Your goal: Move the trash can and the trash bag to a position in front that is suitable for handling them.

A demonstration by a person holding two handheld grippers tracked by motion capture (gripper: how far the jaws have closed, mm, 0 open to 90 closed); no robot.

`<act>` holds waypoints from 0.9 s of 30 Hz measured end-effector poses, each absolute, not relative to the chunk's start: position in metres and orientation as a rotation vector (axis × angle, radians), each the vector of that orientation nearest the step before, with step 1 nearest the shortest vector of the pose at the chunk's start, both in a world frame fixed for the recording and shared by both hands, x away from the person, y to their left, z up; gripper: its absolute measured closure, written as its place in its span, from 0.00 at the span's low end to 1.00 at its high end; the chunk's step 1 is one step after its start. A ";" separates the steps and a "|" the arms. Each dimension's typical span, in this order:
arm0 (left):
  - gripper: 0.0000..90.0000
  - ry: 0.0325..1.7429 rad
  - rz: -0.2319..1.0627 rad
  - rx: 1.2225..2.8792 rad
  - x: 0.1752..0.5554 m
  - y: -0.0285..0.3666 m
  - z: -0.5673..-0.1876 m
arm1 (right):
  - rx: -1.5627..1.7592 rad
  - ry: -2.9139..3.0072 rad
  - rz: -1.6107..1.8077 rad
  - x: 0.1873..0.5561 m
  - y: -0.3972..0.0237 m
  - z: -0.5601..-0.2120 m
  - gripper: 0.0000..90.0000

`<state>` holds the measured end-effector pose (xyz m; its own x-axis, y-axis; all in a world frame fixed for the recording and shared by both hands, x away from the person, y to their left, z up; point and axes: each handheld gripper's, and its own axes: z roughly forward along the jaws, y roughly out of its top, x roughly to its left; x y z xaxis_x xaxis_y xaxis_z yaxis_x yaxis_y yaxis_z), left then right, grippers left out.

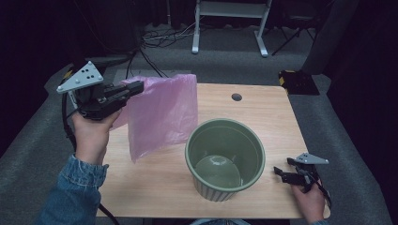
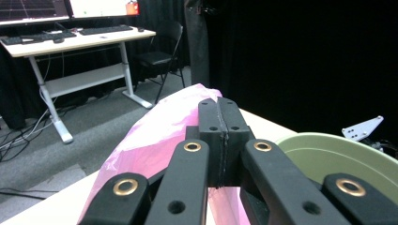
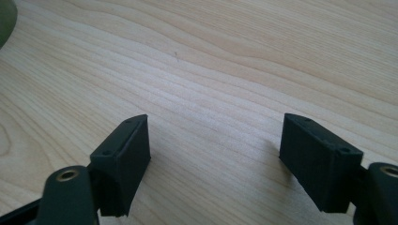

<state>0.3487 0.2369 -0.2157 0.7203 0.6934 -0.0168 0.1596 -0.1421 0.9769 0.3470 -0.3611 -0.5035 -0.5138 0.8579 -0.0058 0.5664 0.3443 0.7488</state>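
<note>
1. The left tongs (image 1: pixel 134 87) are clenched on the top edge of a pink plastic bag (image 1: pixel 162 115), held up over the left half of the desk (image 1: pixel 155 187). In the left gripper view the jaws meet flat with a fold of pink film pinched between them. The bag hangs as a loose sheet, its lower edge just above or brushing the desk surface; I cannot tell which.

2. The green ribbed pot (image 1: pixel 225 159) stands empty near the front edge of the desk, right of centre, close beside the hanging bag. The likely job is lining it with the bag.

3. The right tongs (image 1: pixel 285 169) are released, jaws wide apart, low over the desk near its front right corner and well clear of the pot.

4. Risk: the grip holds one thin fold only. A quick swing toward the pot could let the slick film slip out, dropping the bag onto the desk.

5. Risk: the bag's mouth looks shut. Lowered as it is, it would crumple on the rim rather than open inside the pot.

6. Risk: with nothing bracing the pot, a dragging bag or a nudging jaw could shove it toward the front edge or tip it.

7. Risk: tugging the film hard over the rim may tear it.
</note>
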 end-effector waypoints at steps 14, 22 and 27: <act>1.00 0.647 0.574 1.684 0.346 0.233 -0.188 | 1.251 2.213 0.993 0.347 -0.361 -0.503 0.28; 1.00 0.642 0.611 1.671 0.345 0.237 -0.172 | 1.250 2.214 0.993 0.347 -0.361 -0.503 0.28; 1.00 0.644 0.614 1.653 0.345 0.243 -0.165 | 1.251 2.214 0.992 0.347 -0.361 -0.503 0.28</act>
<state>0.3451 0.2428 -0.1645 0.7073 0.7053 0.0479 0.0812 -0.1483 0.9856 0.3470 -0.3611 -0.5035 -0.5138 0.8579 -0.0057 0.5666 0.3442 0.7487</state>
